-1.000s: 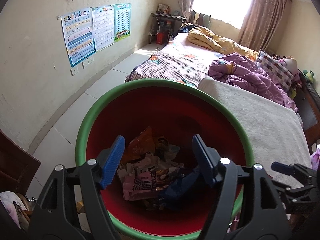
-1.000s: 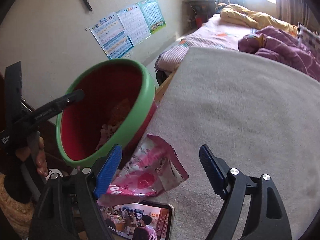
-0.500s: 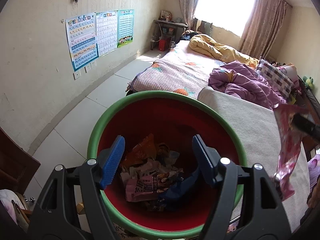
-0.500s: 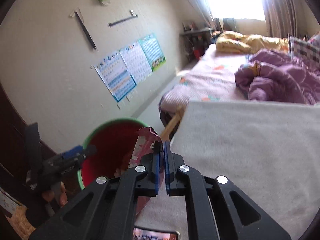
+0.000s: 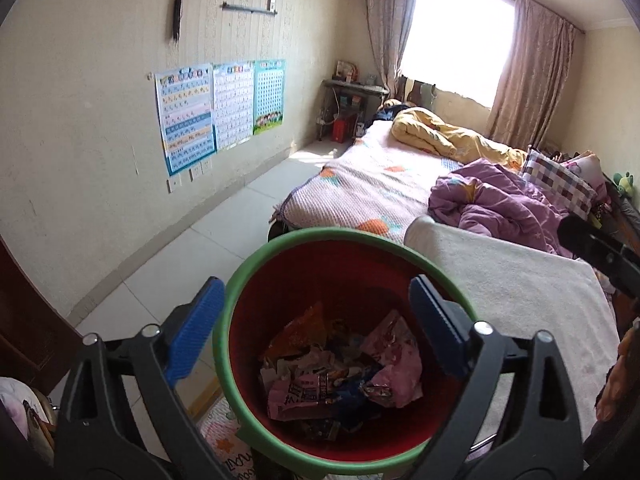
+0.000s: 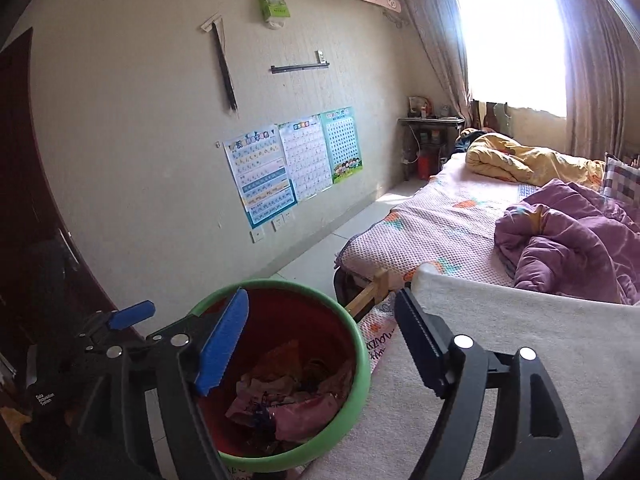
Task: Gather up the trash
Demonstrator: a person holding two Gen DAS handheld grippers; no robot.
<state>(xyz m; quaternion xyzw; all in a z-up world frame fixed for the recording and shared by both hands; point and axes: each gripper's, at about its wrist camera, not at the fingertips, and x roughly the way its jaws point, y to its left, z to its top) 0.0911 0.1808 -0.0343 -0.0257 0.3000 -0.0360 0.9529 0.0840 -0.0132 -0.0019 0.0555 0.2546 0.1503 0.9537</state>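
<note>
Inside the red bin (image 5: pixel 344 264), pink wrapper (image 5: pixel 394 364) rests on other trash. Both my left gripper (image 5: pixel 316 332) and right gripper (image 6: pixel 320 340) gape, empty. Probably light, crinkly, slippery film; pinch a folded edge.

Bright window (image 5: pixel 456 40) glare, overexposed; daylit room, fisheye-curved dark edges.

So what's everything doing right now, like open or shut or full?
Left gripper: jaws open, holding nothing.
Right gripper: jaws open, holding nothing.
Bin: upright, wrappers covering the bottom.
Pink wrapper: crumpled in the bin.
Curtains: drawn apart.
</note>
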